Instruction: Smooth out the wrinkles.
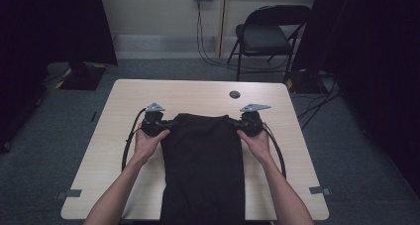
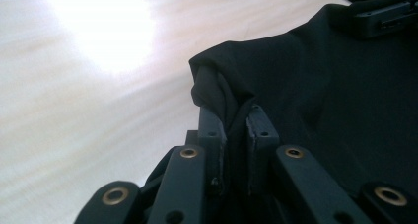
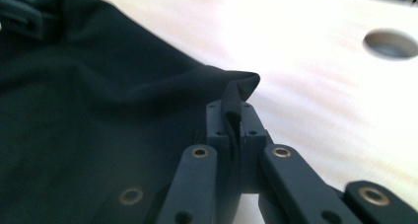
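Black cloth point(image 1: 203, 165) pinched at both far corners, draped down the middle of the table point(image 1: 124, 101).
Left gripper point(image 2: 235, 120) and right gripper point(image 3: 235, 116) clamped on a bunched corner each; probably trousers, hard to tell.

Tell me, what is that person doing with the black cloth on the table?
A person holds a tool in each hand and has pinched the two far corners of a black cloth. The left tool is shut on one bunched corner, and the right tool is shut on the other. The cloth lies down the middle of the wooden table, hanging over the near edge.
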The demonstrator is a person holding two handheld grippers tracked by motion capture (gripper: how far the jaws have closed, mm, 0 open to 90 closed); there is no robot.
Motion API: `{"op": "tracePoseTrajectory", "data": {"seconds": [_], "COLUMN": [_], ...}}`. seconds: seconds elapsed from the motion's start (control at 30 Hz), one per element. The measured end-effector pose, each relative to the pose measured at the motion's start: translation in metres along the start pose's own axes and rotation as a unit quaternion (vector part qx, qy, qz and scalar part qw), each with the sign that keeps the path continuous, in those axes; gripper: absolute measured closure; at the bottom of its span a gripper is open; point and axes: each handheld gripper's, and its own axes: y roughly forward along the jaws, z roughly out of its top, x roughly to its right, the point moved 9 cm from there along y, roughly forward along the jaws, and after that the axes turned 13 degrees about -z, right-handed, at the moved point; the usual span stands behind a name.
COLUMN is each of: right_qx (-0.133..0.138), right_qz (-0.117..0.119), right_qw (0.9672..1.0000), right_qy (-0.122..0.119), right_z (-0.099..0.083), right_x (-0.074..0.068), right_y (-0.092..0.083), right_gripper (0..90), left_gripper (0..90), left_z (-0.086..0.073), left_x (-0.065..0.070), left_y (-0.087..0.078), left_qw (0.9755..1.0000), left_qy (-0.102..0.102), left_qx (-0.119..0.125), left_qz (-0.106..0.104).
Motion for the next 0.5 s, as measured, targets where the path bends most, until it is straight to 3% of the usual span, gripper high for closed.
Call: {"op": "tracePoseTrajectory", "data": {"seconds": [0.13, 0.3, 0.43, 0.5], "right_qx": [0.017, 0.047, 0.053, 0.055], "right_qz": [-0.005, -0.002, -0.008, -0.009], "right_qw": [0.9998, 0.9989, 0.9985, 0.9985], "right_qy": [-0.006, 0.007, -0.004, -0.003], "right_z": [0.020, 0.051, 0.069, 0.077], "right_x": [0.003, 0.008, 0.013, 0.015], "right_y": [-0.006, -0.016, -0.022, -0.023], "right_gripper": [87.2, 87.2, 87.2, 87.2], "left_gripper": [80.8, 81.0, 81.0, 80.9], "left_z": [0.018, 0.040, 0.056, 0.062], "left_x": [0.001, -0.001, 0.000, -0.001], "left_y": [-0.005, -0.009, -0.012, -0.012], "left_qw": [0.9998, 0.9992, 0.9987, 0.9984], "left_qy": [0.013, 0.022, 0.025, 0.029], "left_qx": [0.011, 0.028, 0.043, 0.041], "left_qz": [0.008, 0.017, 0.015, 0.025]}}
